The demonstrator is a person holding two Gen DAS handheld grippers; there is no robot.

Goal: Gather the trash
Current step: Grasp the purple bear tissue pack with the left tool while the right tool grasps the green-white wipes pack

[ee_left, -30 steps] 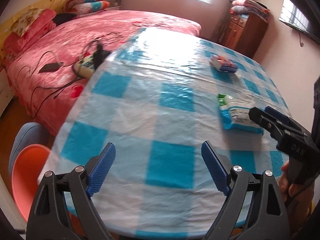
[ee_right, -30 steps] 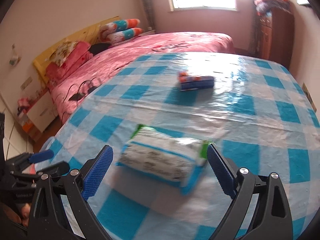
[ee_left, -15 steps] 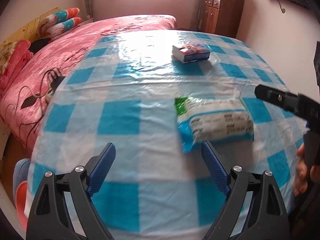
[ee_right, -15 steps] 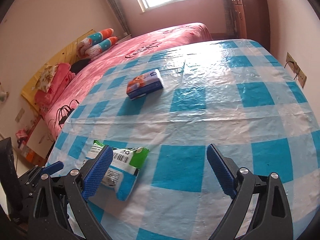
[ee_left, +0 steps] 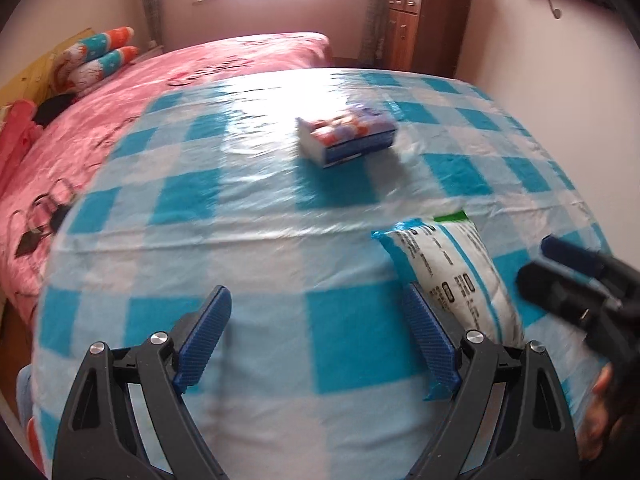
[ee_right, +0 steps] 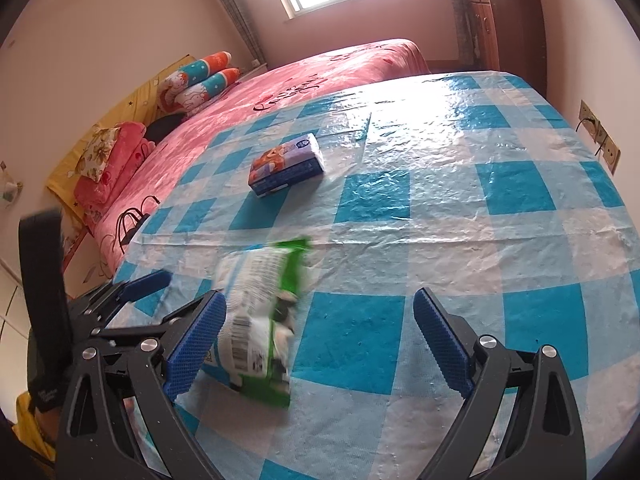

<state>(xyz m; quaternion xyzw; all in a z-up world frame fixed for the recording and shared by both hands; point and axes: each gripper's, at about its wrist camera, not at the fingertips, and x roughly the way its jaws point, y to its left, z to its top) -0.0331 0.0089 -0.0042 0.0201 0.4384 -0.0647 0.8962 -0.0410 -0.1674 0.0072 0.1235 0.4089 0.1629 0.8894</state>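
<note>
A white, blue and green plastic packet (ee_left: pixel 452 268) lies on the blue-checked table (ee_left: pixel 248 240), just right of my left gripper's right finger. My left gripper (ee_left: pixel 320 336) is open and empty above the table's near edge. In the right wrist view the packet (ee_right: pixel 260 320) lies against the inside of my right gripper's left finger. My right gripper (ee_right: pixel 316 344) is open, its jaws wide apart, the packet between them at the left. A small purple and blue tissue pack (ee_left: pixel 348 134) lies farther back on the table; it also shows in the right wrist view (ee_right: pixel 286 164).
A bed with a pink cover (ee_left: pixel 140 92) runs along the table's far left side, with cables (ee_left: pixel 44 216) on it. A wooden cabinet (ee_left: pixel 424 28) stands in the far corner. A wall socket (ee_right: pixel 598 136) sits on the right wall.
Both grippers have swung and moved over the table. The packet now sits beside my left gripper's right finger and inside my right gripper's jaws, at the left finger. Both stay open.
</note>
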